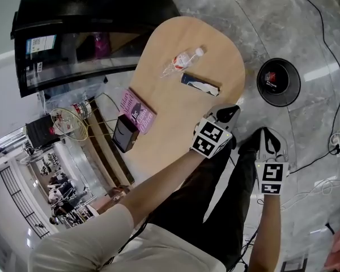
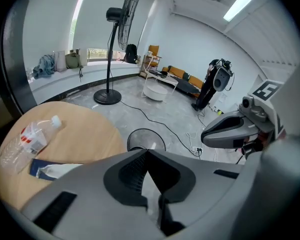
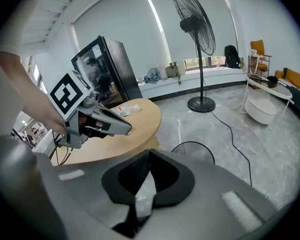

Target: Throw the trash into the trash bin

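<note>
**Insp:** Site rpt. Big items first?

**Asst:** Black cabinet [image 1: 85, 10] w/ glass door stands at far side of the table [image 1: 175, 143], which is round w/ a wooden top. Pedestal fan [image 3: 192, 20] is upright on the grey floor beyond, w/ a cable running across the floor nr its base.

**Insp:** Bin?

**Asst:** Trash bin [image 1: 290, 92] is black, round, open-topped. It's on the floor just beside the table edge, to the right in head view. Something red & white lies inside; can't ID it.

**Insp:** Grippers?

**Asst:** Left gripper [image 2: 147, 152] has its jaws pressed together tip to tip. It's held in the air and angled down, w/ the bin showing right past its tips. Right gripper [image 3: 149, 152] is likewise closed at the tips. There's a pale patch in the gap behind them; can't say what it is. The bin rim also shows just past this one. Both are well apart from the items on the table.

**Insp:** Other table items?

**Asst:** Pink booklet [image 1: 137, 110] lies flat nr the table's left edge in head view. Small black box [image 1: 125, 132] sits just beside it, at the edge.

**Insp:** And the trash?

**Asst:** It's on the table. Clear plastic bottle [image 1: 183, 60] w/ white cap & red label lies on its side at the far end. Blue & white packet [image 1: 199, 84] lies flat just beside it, on the person's side.
</note>
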`<action>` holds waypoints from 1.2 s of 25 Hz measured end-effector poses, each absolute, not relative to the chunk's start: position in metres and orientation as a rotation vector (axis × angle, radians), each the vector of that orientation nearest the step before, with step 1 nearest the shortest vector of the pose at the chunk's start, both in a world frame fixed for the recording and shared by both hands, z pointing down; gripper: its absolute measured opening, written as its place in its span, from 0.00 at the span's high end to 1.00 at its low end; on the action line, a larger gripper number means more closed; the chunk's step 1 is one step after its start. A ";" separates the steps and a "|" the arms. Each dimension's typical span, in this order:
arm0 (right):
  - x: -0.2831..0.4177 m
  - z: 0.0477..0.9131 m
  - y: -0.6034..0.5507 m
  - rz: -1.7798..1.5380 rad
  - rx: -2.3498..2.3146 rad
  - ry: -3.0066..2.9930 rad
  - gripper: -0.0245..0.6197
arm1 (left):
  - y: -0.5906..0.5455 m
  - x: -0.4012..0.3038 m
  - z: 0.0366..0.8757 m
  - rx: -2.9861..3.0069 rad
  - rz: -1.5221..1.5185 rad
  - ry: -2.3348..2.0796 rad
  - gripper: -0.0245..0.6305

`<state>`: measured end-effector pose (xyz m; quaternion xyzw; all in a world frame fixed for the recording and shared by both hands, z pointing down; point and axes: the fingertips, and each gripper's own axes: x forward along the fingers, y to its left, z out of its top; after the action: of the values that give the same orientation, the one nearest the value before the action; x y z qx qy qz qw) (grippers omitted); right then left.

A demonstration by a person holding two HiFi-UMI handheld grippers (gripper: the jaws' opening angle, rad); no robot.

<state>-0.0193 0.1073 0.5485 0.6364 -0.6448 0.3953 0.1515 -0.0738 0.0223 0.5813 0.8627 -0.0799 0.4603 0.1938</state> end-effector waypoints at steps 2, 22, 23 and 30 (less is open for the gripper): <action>-0.023 0.545 0.102 1.127 1.817 -1.863 0.95 | 0.013 -0.085 0.575 2.424 1.289 -0.246 0.95; -0.061 0.554 0.074 1.126 1.690 -1.920 0.95 | -0.070 -0.167 0.577 2.541 1.464 -0.231 0.94; -0.063 0.555 0.073 1.127 1.686 -1.919 0.95 | -0.071 -0.168 0.579 2.551 1.481 -0.209 0.92; -0.073 0.562 0.070 1.138 1.663 -1.922 0.95 | -0.075 -0.172 0.598 2.635 1.649 0.031 0.78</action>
<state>-0.0727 0.0698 0.5618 0.5876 -0.6793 0.4022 0.1777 -0.1723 -0.0750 0.5981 0.8475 0.0099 0.5304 0.0166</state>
